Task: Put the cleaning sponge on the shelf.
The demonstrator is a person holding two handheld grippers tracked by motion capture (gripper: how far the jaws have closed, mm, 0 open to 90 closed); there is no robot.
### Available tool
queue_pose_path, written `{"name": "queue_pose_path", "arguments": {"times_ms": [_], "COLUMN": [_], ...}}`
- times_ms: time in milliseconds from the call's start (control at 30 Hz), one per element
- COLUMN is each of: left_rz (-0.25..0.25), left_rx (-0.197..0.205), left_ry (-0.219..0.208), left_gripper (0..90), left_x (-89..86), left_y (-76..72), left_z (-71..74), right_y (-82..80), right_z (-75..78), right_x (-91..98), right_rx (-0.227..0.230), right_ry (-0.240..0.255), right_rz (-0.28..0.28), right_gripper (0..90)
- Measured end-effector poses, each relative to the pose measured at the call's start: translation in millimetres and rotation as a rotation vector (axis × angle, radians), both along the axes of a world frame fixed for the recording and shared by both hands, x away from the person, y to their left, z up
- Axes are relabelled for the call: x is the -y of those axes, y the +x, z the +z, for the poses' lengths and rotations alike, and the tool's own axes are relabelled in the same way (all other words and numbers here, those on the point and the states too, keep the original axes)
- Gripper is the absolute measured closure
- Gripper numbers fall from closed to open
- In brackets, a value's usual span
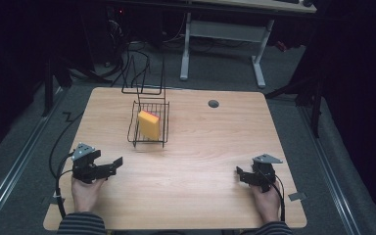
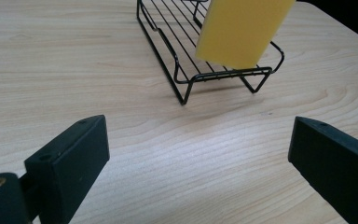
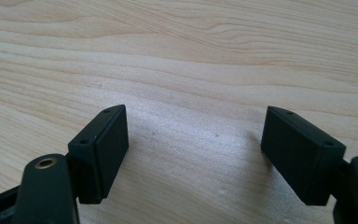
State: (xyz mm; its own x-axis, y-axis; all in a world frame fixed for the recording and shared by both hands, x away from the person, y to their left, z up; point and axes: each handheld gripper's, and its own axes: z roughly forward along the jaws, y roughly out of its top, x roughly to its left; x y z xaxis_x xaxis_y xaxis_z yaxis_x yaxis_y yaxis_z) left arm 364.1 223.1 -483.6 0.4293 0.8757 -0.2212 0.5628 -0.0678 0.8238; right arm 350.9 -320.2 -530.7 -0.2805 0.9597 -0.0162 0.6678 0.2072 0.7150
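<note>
A yellow sponge (image 1: pixel 149 124) with a pink top edge leans upright in a black wire rack (image 1: pixel 147 142) at the table's middle back. In the left gripper view the sponge (image 2: pixel 242 30) rests tilted inside the rack (image 2: pixel 182 79), ahead of the jaws and a little to the right. My left gripper (image 1: pixel 113 166) lies low over the table's near left, held in a hand and pointing right toward the rack. It (image 2: pixel 198 140) is open over bare wood. My right gripper (image 1: pixel 240 175) sits at the near right and stands open (image 3: pixel 193 135) with nothing between its fingers.
The wooden table (image 1: pixel 205 142) has a dark round grommet hole (image 1: pixel 213 104) near its far edge. A tall wire handle or frame (image 1: pixel 144 78) rises behind the rack. Beyond the table stand white desk legs (image 1: pixel 184 54), with cables on the floor.
</note>
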Motion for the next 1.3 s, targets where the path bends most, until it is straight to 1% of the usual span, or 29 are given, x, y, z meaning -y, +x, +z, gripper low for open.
{"name": "queue_pose_path", "arguments": {"times_ms": [300, 567, 633, 700, 867, 1033, 1167, 1300], "left_rz": [0.004, 0.011, 0.012, 0.014, 0.017, 0.022, 0.024, 0.026], "left_rx": [-0.028, -0.049, -0.050, -0.053, -0.062, -0.065, -0.076, -0.080], "left_ry": [0.014, 0.020, 0.031, 0.031, 0.046, 0.074, 0.097, 0.106], "left_gripper": [5.7, 6.0, 6.0, 6.1, 6.1, 6.2, 6.3, 6.4], "left_x": [2.5, 2.7, 3.4, 4.3, 6.0, 8.7, 10.7, 12.5], "left_y": [0.9, 3.0, 3.2, 3.9, 5.6, 7.6, 9.6, 11.1], "left_z": [-13.4, -22.0, -23.4, -25.6, -30.5, -34.9, -38.7, -40.9], "right_y": [0.0, 0.0, 0.0, 0.0, 0.0, 0.0, 0.0, 0.0], "right_z": [-0.1, -0.1, 0.0, -0.1, -0.1, -0.1, 0.0, -0.1], "right_x": [-0.1, -0.1, -0.1, -0.1, -0.1, -0.1, -0.1, -0.1], "right_rx": [0.001, 0.001, 0.001, 0.001, 0.001, 0.001, 0.001, 0.001], "right_ry": [0.000, 0.000, 0.000, 0.000, 0.000, 0.000, 0.000, 0.000], "right_rz": [-0.001, -0.001, -0.001, -0.001, -0.001, -0.001, -0.001, 0.000], "right_gripper": [23.4, 23.4, 23.4, 23.4, 23.4, 23.4, 23.4, 23.4]}}
